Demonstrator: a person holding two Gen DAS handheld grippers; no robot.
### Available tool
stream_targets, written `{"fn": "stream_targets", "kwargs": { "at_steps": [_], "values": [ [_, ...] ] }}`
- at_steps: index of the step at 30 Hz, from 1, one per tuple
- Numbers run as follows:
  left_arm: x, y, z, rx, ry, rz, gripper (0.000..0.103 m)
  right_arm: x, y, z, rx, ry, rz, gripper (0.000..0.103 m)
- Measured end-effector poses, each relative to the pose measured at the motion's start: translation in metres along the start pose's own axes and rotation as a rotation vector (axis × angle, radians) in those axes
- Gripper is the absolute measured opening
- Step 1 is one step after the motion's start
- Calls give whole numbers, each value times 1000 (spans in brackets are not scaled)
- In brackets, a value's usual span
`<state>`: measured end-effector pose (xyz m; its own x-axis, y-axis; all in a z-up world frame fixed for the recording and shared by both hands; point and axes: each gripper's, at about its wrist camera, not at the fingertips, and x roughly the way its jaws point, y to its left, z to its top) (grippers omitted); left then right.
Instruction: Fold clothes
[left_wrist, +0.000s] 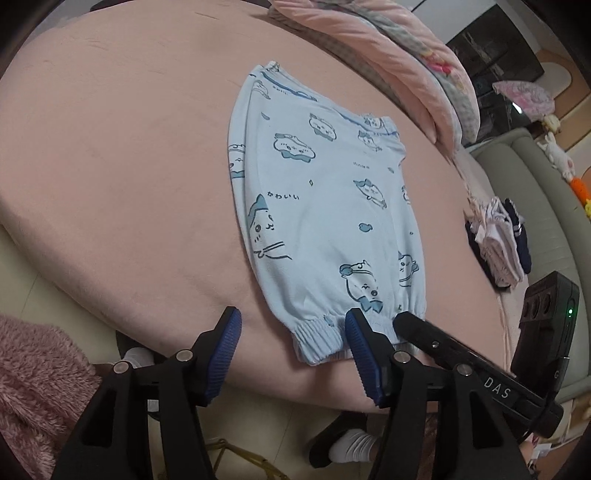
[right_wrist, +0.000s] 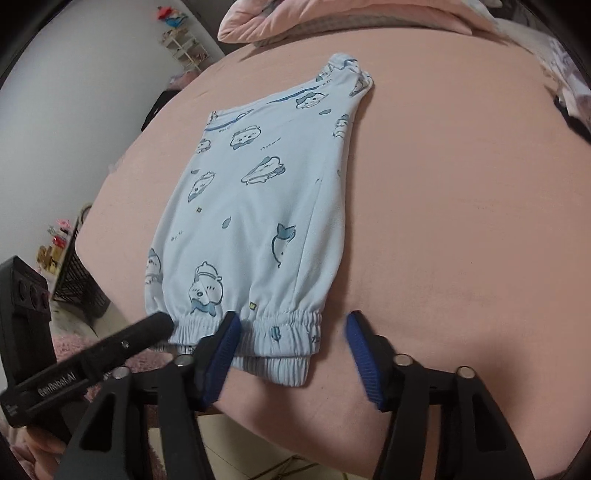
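A bed (left_wrist: 129, 166) under a smooth pink sheet carries everything. Light blue printed trousers (left_wrist: 321, 206) lie flat mid-bed, elastic cuffs at the near edge. Beyond the trousers, pink and checked bedding (left_wrist: 406, 62) is heaped. Beside the trousers, at the bed's edge, lies a small stack of folded dark and white clothes (left_wrist: 498, 240).

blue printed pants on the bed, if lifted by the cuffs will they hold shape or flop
The pants would probably flop: thin cloth lying flat. They look light. The gathered elastic cuffs may give a thicker bite, and the folded layers could slide apart.
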<state>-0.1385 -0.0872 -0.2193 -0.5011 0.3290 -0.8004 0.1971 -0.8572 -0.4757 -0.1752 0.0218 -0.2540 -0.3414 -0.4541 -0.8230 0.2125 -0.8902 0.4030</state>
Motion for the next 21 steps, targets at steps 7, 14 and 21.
{"fn": "stream_targets", "kwargs": {
  "at_steps": [7,14,21],
  "values": [
    [-3,-2,-1,22,8,-36,26,-5,-2,-1,24,10,42,36],
    [-5,13,-4,-54,0,-44,22,-6,-23,0,126,23,131,37],
    [3,2,-3,-23,28,-57,38,-4,-19,-1,103,10,114,37]
  ]
}}
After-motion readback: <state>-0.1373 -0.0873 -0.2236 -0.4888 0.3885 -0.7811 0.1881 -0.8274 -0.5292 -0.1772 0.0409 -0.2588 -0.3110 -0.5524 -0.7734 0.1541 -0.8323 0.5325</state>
